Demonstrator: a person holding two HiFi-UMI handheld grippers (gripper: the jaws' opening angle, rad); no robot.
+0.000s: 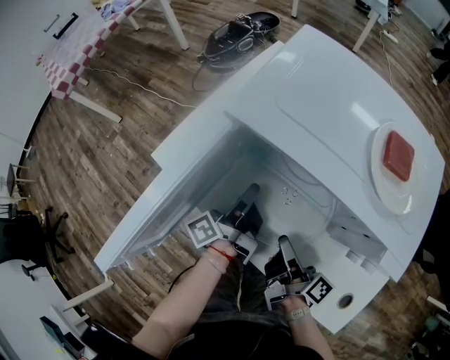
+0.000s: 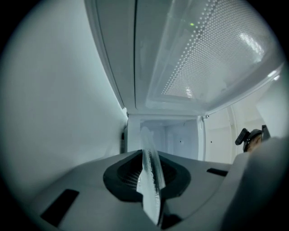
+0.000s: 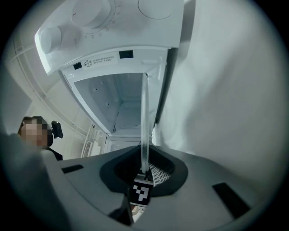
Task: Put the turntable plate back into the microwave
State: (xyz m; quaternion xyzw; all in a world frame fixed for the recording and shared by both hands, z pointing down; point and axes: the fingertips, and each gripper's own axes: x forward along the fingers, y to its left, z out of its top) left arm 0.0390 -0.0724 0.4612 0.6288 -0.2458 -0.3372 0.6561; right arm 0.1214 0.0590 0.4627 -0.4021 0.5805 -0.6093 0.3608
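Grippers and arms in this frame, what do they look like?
Left gripper and right gripper: black-and-grey bodies, dark ribbed pads, white marker cubes printed with black squares. Forearms bare, no sleeves; red band on the left wrist.

The right gripper (image 3: 144,172) has its jaws closed on the rim of the clear turntable plate (image 3: 144,122), which shows edge-on as a thin pane rising straight up from between them. Beyond it the white microwave (image 3: 115,101) stands open, its bare cavity facing the camera, with round knobs (image 3: 92,11) on the control panel beside the opening. The broad white surface at right (image 3: 226,90) is probably the open door. A square black-and-white marker (image 3: 141,193) shows just below the jaws. A person (image 3: 36,135) is at far left.
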